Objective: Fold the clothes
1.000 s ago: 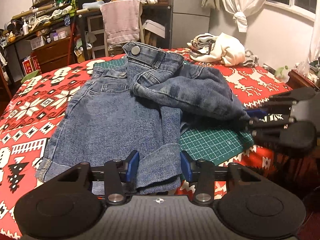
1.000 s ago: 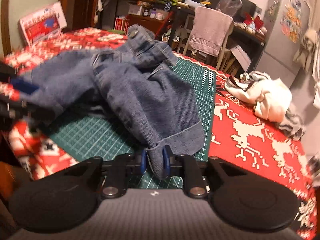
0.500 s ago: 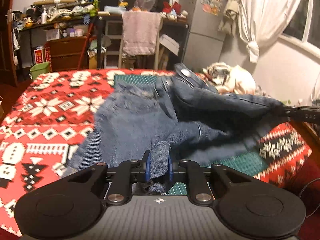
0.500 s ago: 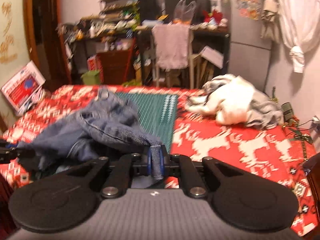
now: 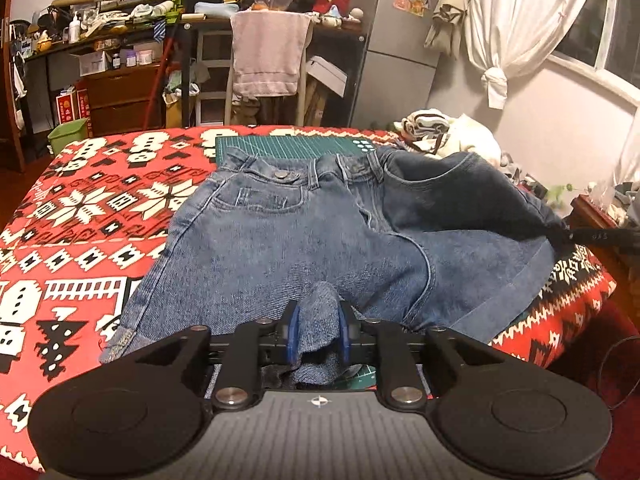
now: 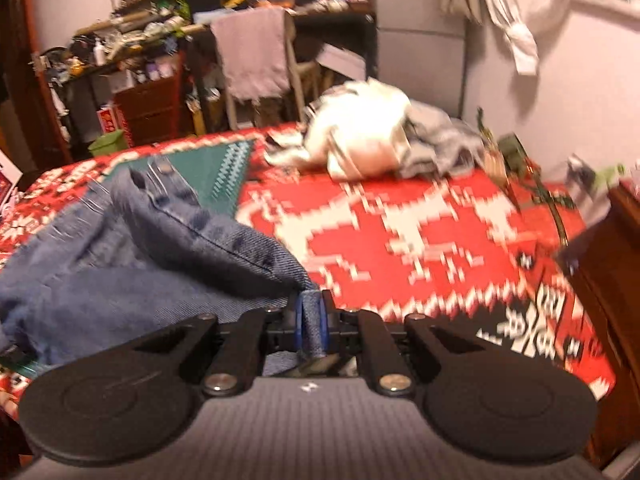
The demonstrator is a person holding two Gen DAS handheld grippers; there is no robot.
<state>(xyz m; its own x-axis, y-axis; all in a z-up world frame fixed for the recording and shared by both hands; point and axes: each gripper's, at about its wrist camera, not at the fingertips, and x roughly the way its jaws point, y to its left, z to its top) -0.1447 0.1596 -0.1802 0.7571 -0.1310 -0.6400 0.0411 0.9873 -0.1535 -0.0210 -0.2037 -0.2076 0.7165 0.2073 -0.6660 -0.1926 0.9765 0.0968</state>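
Denim shorts (image 5: pixel 304 240) lay spread on the red patterned blanket (image 5: pixel 92 216), partly over a green cutting mat (image 5: pixel 280 146) whose far edge showed at 12 o'clock beyond the waistband. In the left wrist view the waistband and its metal button (image 5: pixel 282 175) faced away toward 12 o'clock, and the leg openings pointed back toward the camera. The left gripper (image 5: pixel 318 336) sat at 6 o'clock, its blue pads drawn in on a bunched fold of denim at the crotch — the cloth filled the gap between them. At 3 o'clock the right-hand side of the shorts was lifted off the blanket and pulled taut to a point, where the dark tip of the right gripper (image 5: pixel 576 235) pinched it; the raised flap hung in shadow over the lighter leg beneath.

In the blurred right wrist view, the right gripper (image 6: pixel 312 326) was nipped tight on a narrow strip of denim, with the shorts (image 6: pixel 120 256) trailing off toward 9 o'clock. A heap of white and grey clothes (image 6: pixel 372 140) rested on the blanket (image 6: pixel 400 240) at about 1 o'clock, well apart from the shorts. A pink towel (image 5: pixel 268 56) hung over a chair back beyond the bed — at 12 o'clock in the left view.
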